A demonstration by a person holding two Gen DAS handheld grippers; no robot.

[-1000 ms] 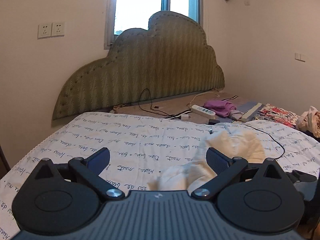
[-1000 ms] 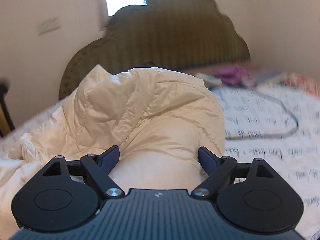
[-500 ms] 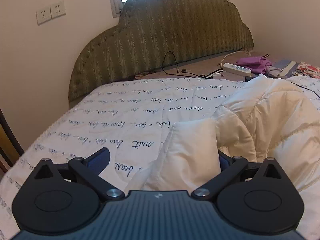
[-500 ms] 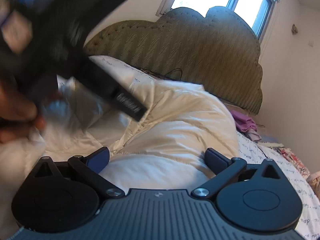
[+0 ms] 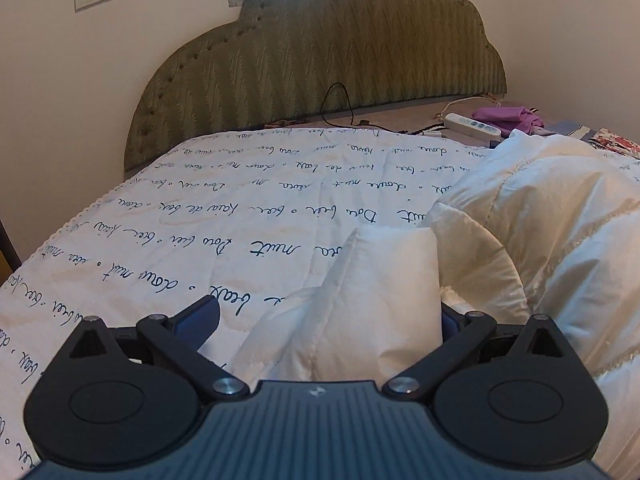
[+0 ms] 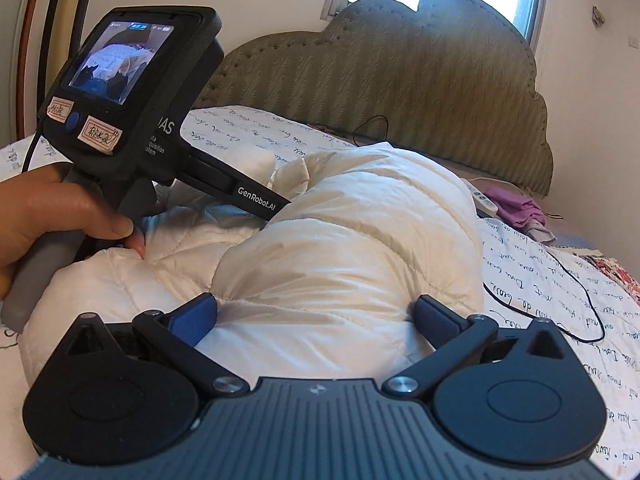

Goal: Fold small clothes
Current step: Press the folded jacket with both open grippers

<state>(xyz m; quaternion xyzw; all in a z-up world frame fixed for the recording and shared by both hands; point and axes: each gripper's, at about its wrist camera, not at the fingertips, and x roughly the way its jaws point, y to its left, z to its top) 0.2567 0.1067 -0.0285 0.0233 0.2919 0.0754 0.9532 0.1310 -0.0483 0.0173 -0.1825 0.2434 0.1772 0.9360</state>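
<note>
the cream padded jacket (image 6: 360,240) lies heaped on the script-printed bedspread (image 5: 240,216), bulging high because it is not yet flattened. the right gripper (image 6: 316,316) has just been opening and stands wide, the jacket's bulk between its pads but not pinched. the left gripper (image 5: 328,316) also stands wide, 1 sleeve end (image 5: 380,280) lying loose between its fingers, likely lined up for a grab to spread the jacket.
</note>
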